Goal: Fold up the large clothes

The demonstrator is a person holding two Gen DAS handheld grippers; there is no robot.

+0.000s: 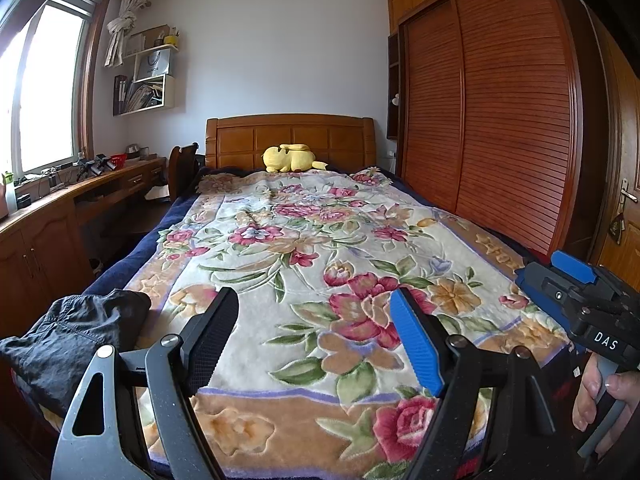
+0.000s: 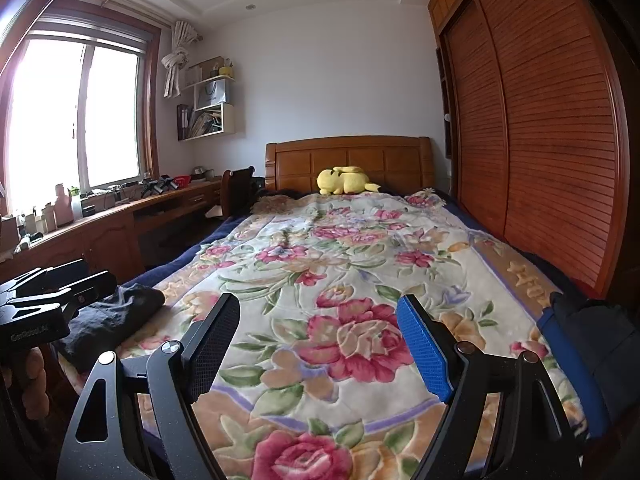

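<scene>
A crumpled black garment [image 1: 68,336] lies on the near left corner of the bed, on the floral blanket [image 1: 304,248]; it also shows in the right wrist view [image 2: 116,316]. My left gripper [image 1: 316,340] is open and empty, held above the foot of the bed, right of the garment. My right gripper [image 2: 320,344] is open and empty, also above the bed's foot. The right gripper also shows in the left wrist view [image 1: 576,280], at the far right. A dark and blue garment [image 2: 580,344] lies at the bed's near right edge.
A yellow plush toy [image 1: 290,158] lies by the wooden headboard [image 1: 292,136]. A louvred wooden wardrobe [image 1: 492,120] runs along the right. A cluttered wooden desk [image 1: 80,196] and window stand on the left. A door [image 1: 624,200] is at far right.
</scene>
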